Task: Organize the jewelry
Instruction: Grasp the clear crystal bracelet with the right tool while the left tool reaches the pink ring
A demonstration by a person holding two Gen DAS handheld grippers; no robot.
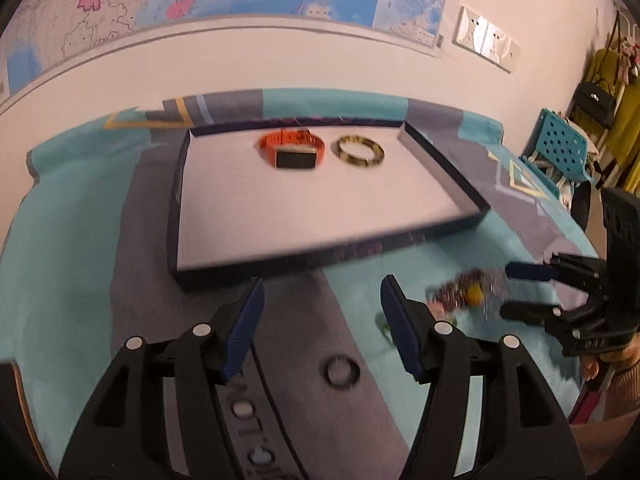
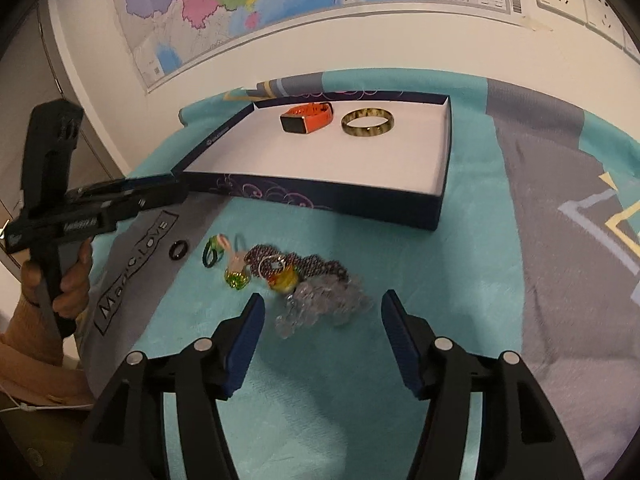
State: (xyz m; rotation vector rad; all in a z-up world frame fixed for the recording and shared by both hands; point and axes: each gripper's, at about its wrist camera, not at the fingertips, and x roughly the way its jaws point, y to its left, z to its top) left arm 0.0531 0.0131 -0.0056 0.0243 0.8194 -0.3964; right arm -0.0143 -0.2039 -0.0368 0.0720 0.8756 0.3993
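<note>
- Right wrist view shows you the table's teal-and-grey cloth (image 2: 472, 264) spread under everything, its back edge against the wall with the map (image 2: 248, 4).
- The dark shallow tray (image 2: 328, 196) sits toward the cloth's back edge, white floor showing, its near wall facing you.
- Inside the tray, near its back wall, the orange watch (image 2: 306, 119) lies just left of the gold-and-dark bangle (image 2: 368, 123); the two are close but apart.
- Your right gripper (image 2: 322, 340) is released, jaws wide, hovering over the cloth at the near side of the loose jewelry, holding nothing.
- Your left gripper (image 1: 322, 328) is likewise spread wide and holds nothing, poised above the cloth in front of the tray's near wall.
- The jewelry heap lies on the cloth between the tray's near wall and your right gripper: a clear bead bracelet (image 2: 324, 304) nearest you, touching a dark bead bracelet (image 2: 304, 264) behind it, with a yellow-orange piece (image 2: 285, 280) on top.
- Left of the heap sit a green ring (image 2: 211, 251) and a yellow-green gem piece (image 2: 237, 278).
- Furthest left, a small black ring (image 2: 178, 249) rests apart on the grey patch.
</note>
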